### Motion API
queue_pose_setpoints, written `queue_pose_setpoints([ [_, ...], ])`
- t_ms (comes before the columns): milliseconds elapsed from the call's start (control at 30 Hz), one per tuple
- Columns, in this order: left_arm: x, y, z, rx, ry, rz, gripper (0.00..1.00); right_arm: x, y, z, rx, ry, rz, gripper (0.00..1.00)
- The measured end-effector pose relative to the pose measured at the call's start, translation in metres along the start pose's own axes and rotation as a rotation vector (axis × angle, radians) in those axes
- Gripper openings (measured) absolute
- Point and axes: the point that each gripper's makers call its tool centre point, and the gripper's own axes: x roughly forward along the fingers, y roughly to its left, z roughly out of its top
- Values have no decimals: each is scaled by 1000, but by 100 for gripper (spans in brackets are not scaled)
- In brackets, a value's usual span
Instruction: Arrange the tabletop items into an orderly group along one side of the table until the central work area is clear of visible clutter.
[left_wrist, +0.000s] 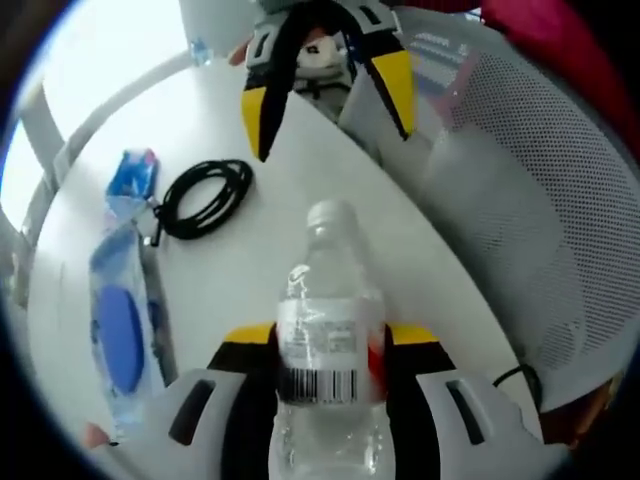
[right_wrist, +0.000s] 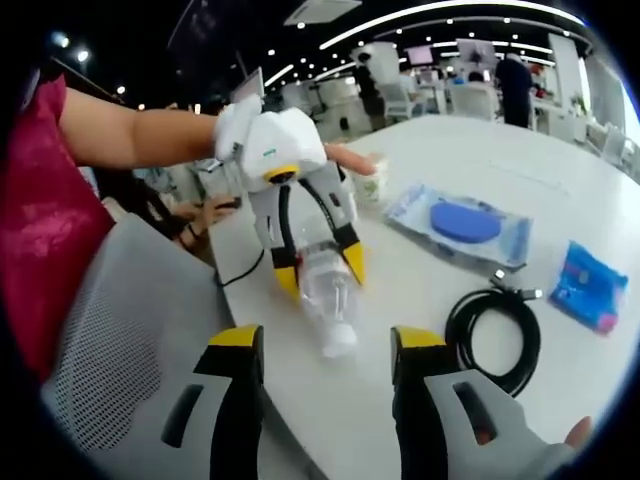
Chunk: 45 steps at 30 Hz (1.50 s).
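Note:
A clear plastic water bottle (left_wrist: 325, 330) with a barcode label sits between the yellow-tipped jaws of my left gripper (left_wrist: 330, 340), which is shut on its body. Its cap points away toward my right gripper (left_wrist: 328, 110), which hangs open near the table's edge. In the right gripper view the left gripper (right_wrist: 322, 272) holds the bottle (right_wrist: 330, 305) cap-first toward me, just beyond my open right gripper (right_wrist: 328, 345), which has nothing between its jaws. A person's hand carries the left gripper. Whether the bottle rests on the white table (right_wrist: 560, 170) I cannot tell.
A coiled black cable (left_wrist: 205, 198) (right_wrist: 495, 335), a small blue packet (left_wrist: 130, 180) (right_wrist: 590, 285) and a clear pack holding a blue disc (left_wrist: 120, 330) (right_wrist: 465, 225) lie on the table. A grey mesh chair (left_wrist: 540, 200) (right_wrist: 120, 330) stands against the table's edge.

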Motion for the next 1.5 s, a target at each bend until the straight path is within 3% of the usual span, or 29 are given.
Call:
queue_pose_setpoints([
  [267,-7,1,4,-46,-48,25,38,2,0,-1,-4,13,7,51],
  [800,-34,12,22,-167,-212,137,37,4,4,18,-46,6,19,50],
  [1133,-53,13,17,-244,-291,212,37,8,8,27,-77,13,32,50],
  [1500,-76,10,1,-323,-367,295,37,13,15,34,-108,27,50,50],
])
